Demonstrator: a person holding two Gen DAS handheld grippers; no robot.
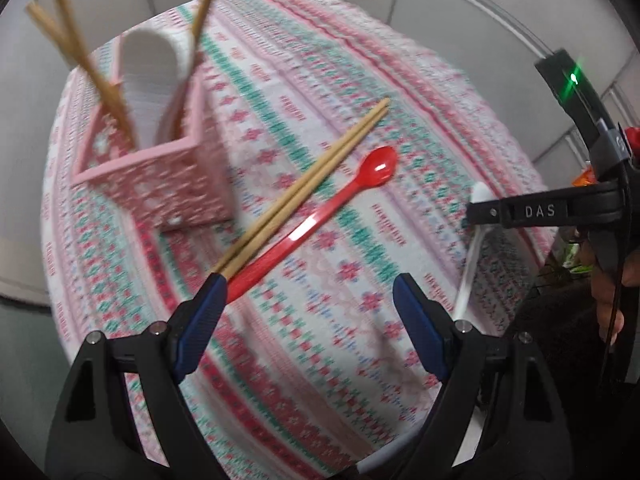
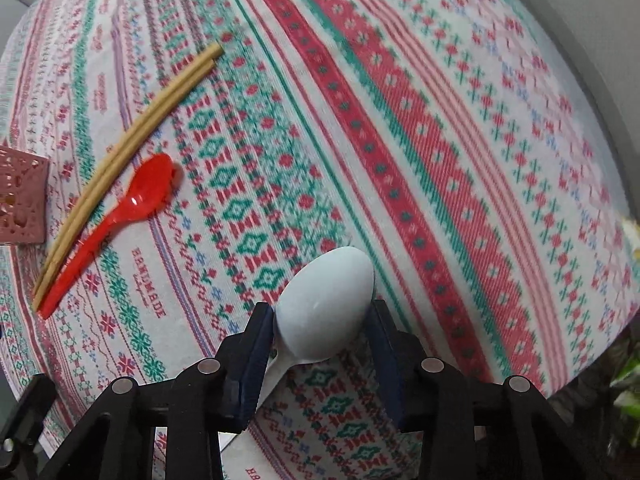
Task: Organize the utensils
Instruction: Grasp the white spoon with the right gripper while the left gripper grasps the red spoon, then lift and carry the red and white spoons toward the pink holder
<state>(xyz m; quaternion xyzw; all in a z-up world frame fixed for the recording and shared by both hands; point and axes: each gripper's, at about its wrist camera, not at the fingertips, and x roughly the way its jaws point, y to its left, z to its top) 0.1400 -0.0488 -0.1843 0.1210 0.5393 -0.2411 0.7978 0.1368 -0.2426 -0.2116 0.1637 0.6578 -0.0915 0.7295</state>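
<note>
Here the right gripper (image 2: 322,320) clamps a pale (bluish-white) plastic spoon (image 2: 326,304).

A pink lattice-walled square holder (image 1: 160,176) stood upright near the far left edge of the table, holding an upright white spoon (image 1: 150,80) and several leaning wooden chopsticks (image 1: 74,46). Toward the middle of the table, a pair of wooden chopsticks (image 1: 308,186) lay flat, side by side and parallel. A glossy red plastic spoon (image 1: 316,220) lay just beside them, bowl up. A pale blue-white spoon (image 2: 326,308) sat above the table's near right edge, its bowl clamped from both sides.
</note>
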